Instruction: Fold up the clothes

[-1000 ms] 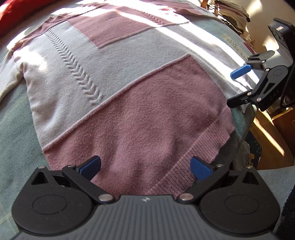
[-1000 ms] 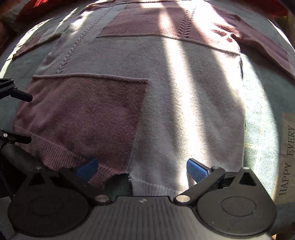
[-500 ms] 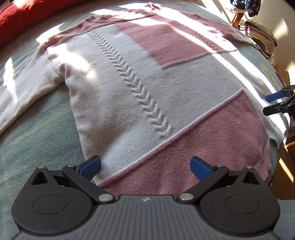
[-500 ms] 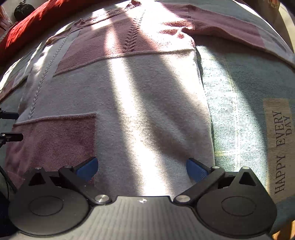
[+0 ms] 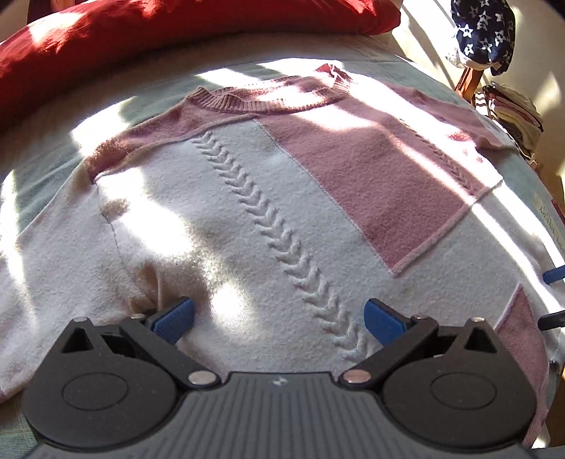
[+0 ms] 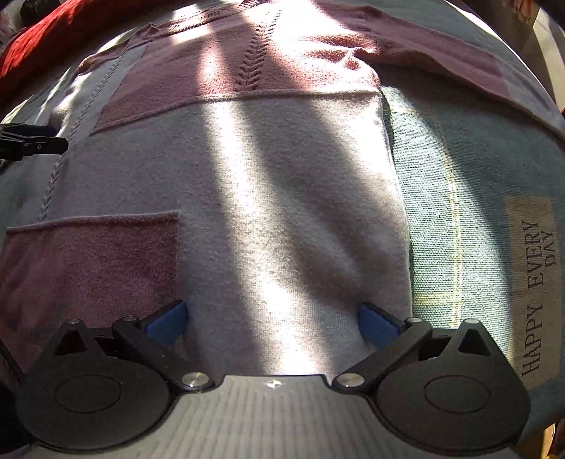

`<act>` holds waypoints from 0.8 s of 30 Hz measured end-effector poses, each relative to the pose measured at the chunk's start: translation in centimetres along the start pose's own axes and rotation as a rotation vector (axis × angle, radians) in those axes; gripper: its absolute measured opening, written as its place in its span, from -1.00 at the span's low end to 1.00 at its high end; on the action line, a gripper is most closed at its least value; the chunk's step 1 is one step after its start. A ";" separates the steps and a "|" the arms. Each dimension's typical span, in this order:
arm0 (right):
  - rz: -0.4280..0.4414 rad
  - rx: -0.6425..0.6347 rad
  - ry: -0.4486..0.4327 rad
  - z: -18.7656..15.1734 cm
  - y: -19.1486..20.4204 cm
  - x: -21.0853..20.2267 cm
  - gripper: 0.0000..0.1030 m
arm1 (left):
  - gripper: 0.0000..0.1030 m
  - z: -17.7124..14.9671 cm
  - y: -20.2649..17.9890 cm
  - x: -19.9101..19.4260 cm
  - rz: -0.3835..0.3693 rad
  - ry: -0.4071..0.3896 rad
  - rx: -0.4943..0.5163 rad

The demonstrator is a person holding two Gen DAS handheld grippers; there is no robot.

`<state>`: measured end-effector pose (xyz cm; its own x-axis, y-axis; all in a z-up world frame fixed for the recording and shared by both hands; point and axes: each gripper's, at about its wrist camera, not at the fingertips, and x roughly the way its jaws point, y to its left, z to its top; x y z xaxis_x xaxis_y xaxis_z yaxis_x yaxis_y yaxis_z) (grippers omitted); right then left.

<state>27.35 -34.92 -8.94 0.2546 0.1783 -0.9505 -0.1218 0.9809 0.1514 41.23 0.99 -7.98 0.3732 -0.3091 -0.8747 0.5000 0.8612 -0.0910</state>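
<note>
A white and dusty-pink patchwork sweater (image 5: 247,219) lies flat, front up, on a pale green bed cover (image 6: 459,176). A raised cable braid runs down its white panel. My left gripper (image 5: 279,319) hangs open over the white panel near the left armpit, nothing between its blue pads. In the right wrist view the same sweater (image 6: 282,197) fills the frame, and my right gripper (image 6: 272,323) stands open over the white lower body near its right side edge. The right gripper's tips (image 5: 552,293) show at the far right of the left wrist view.
A red pillow (image 5: 159,31) lies along the far side of the bed. A star-print cloth (image 5: 483,31) and a stack of folded clothes (image 5: 512,116) sit beyond the bed's right edge. The cover carries a printed "HAPPY EVERY DAY" label (image 6: 536,289).
Both grippers have moved up the sweater from its hem toward the chest and shoulders. The left one went from the pink lower panel to the white panel by the armpit. Both stayed open.
</note>
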 end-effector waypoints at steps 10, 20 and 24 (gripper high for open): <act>-0.015 0.018 -0.011 0.1 0.3 0.4 1.00 | 0.98 -1.4 -0.1 0.3 -0.019 0.065 -0.087; -0.040 0.004 -0.014 0.0 0.8 0.6 1.00 | 0.98 -6.2 -4.1 -2.0 -0.132 0.152 -0.121; -0.026 -0.005 -0.010 0.0 0.5 0.5 1.00 | 0.98 -8.4 -4.3 -3.7 -0.101 0.159 -0.214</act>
<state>27.42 -34.32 -9.33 0.2671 0.1533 -0.9514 -0.1197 0.9849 0.1251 31.09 1.85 -8.33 0.1941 -0.3450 -0.9183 0.3456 0.9001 -0.2652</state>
